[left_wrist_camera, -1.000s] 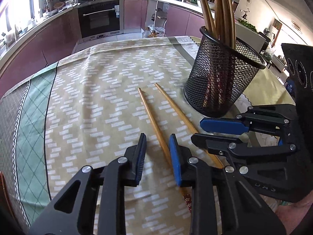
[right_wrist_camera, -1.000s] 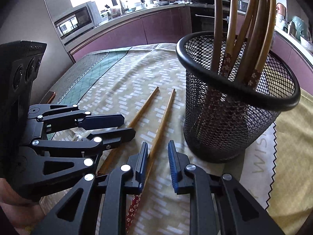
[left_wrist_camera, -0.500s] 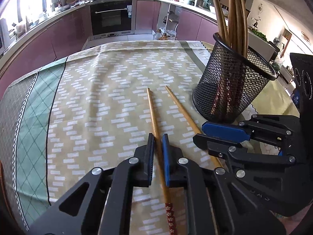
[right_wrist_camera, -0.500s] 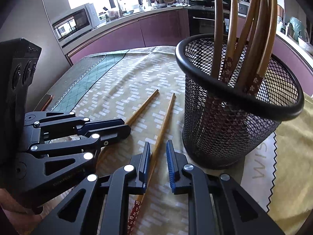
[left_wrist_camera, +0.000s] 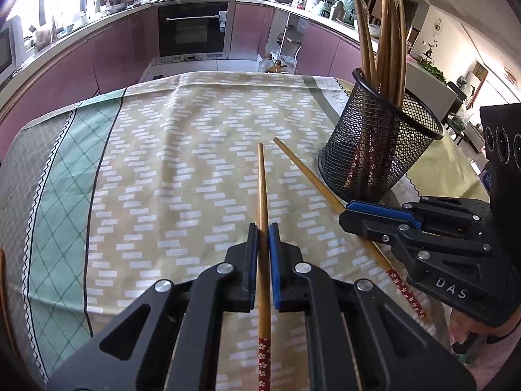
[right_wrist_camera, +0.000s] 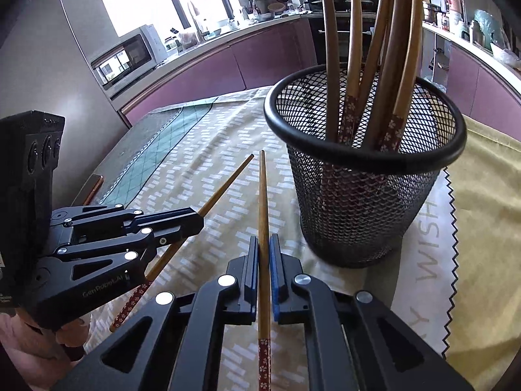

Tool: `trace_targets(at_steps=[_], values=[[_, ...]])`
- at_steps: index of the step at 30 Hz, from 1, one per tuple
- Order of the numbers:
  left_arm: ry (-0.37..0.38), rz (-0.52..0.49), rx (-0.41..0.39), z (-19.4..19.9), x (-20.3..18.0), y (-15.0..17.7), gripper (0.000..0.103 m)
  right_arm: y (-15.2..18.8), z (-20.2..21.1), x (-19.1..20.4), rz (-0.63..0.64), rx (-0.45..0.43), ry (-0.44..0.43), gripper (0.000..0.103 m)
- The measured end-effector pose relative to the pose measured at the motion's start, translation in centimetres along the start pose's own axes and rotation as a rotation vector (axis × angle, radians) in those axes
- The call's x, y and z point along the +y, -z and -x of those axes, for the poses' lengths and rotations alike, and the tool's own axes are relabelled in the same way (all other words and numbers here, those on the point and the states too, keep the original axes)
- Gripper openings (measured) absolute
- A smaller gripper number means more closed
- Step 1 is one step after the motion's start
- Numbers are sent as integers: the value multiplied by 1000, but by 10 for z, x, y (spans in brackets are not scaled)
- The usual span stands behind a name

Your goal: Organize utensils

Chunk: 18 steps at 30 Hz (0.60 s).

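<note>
two wooden chopsticks lay near the middle of the table, each light brown with a red, white-flowered band at its thick end, their thin tips pointing toward the far edge. the left tool (left_wrist_camera: 263, 228) was pinching the left chopstick (left_wrist_camera: 262, 189), its jaws having just closed on the shaft; the right tool (right_wrist_camera: 264, 239) was pinching the right chopstick (right_wrist_camera: 263, 195) the same way, its jaws also just closed. a black mesh holder (right_wrist_camera: 361, 202) stood upright just beside them toward the right edge, holding several more chopsticks (right_wrist_camera: 355, 49) of the same kind, thick ends down.

the table wore a tan cloth (left_wrist_camera: 182, 169) printed with short white dashes, with a green lattice band and a grey strip along the left edge and a plain yellow cloth (right_wrist_camera: 485, 195) with a zigzag border to the right. behind it ran a kitchen with mauve cabinets (left_wrist_camera: 110, 55), a built-in oven (left_wrist_camera: 192, 31), a microwave (right_wrist_camera: 125, 57) and a bright window.

the thick ends of both held chopsticks ran out of the bottom of each view. the lettering on the cloth was only partly readable.
</note>
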State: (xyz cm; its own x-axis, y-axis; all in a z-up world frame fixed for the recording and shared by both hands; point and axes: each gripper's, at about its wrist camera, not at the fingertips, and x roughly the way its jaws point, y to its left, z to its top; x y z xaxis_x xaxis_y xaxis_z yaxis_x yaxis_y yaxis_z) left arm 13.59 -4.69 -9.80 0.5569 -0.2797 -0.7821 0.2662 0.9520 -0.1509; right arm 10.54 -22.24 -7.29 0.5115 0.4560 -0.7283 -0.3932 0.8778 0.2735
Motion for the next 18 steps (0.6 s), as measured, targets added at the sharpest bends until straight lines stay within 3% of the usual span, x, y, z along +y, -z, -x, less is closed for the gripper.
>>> trace_targets(at_steps=[18], values=[[90,21,-78,54,-4,4,8,-1,48,22,70,-105,-69,6]])
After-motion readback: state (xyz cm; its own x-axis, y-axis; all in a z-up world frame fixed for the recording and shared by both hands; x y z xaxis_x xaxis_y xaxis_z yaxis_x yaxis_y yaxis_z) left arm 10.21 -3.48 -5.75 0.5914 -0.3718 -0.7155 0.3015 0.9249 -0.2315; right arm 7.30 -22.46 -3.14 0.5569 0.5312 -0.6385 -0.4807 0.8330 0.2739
